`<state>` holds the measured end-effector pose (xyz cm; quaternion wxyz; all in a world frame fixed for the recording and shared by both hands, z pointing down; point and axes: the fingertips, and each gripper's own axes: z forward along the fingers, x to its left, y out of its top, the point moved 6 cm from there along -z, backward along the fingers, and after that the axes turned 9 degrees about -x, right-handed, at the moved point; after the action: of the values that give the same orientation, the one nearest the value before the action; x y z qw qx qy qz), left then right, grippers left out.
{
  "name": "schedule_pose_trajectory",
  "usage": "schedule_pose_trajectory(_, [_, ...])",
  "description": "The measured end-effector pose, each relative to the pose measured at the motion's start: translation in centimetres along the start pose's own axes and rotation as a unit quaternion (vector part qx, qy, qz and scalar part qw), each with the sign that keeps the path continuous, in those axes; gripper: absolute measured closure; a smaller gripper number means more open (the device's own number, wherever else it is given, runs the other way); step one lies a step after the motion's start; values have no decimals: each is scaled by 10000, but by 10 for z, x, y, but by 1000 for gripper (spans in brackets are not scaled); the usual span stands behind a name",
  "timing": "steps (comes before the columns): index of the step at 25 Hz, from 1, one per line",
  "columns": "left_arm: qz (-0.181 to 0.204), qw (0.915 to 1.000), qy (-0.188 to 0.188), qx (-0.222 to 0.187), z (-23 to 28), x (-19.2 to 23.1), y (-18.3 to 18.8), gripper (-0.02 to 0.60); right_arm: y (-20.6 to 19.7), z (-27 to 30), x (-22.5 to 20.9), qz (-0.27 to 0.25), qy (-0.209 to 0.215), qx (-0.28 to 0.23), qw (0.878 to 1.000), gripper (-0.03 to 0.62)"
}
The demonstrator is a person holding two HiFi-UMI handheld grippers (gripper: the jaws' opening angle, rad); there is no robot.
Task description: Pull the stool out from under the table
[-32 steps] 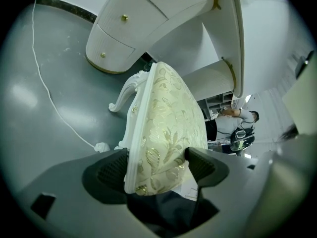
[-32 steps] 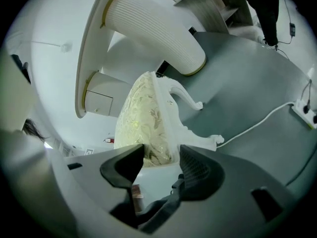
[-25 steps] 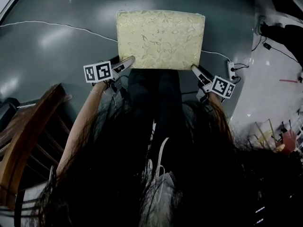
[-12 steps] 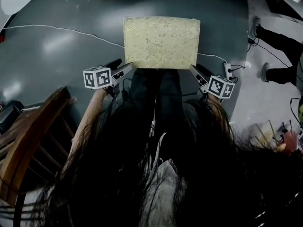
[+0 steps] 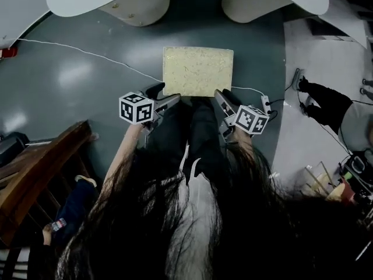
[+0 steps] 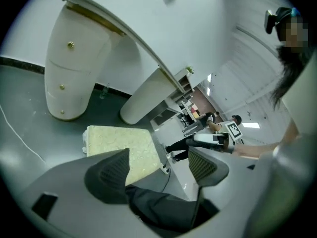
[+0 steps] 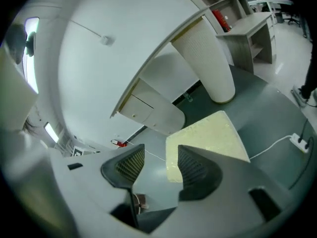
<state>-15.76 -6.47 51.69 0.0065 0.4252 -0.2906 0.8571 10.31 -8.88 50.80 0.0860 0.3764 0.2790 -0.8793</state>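
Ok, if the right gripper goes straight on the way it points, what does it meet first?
Likely the stool's near corner, or the floor just beside it; depth is unclear.

White cable (image 5: 87, 55); at left, perhaps a wooden chair (image 5: 46, 162).
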Motion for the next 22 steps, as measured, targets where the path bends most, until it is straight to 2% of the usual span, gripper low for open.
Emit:
schedule_pose_trajectory(6, [580, 9971, -479, -62, -28, -64, 23, 201, 9, -25, 83, -18, 273, -166, 9995, 376])
schedule_pose_trajectory(10, [975, 9919, -525, -622, -52, -88, 54, 201, 20, -42, 120, -376, 343, -260, 9984, 384])
schedule_pose_trajectory(14, [1500, 9796, -445, -1261, -76, -105, 84, 202, 25, -68, 138, -602, 231, -492, 9967, 393])
schedule_pose_trajectory(18, [1974, 9683, -436, -1467, -83, -118, 98, 202, 23, -88, 145, -569, 170, -736, 9955, 402])
schedule_pose_trajectory(22, [2066, 9650, -540, -1525, -85, -122, 98, 202, 13, -100, 154, -613, 156, -851, 9944, 421])
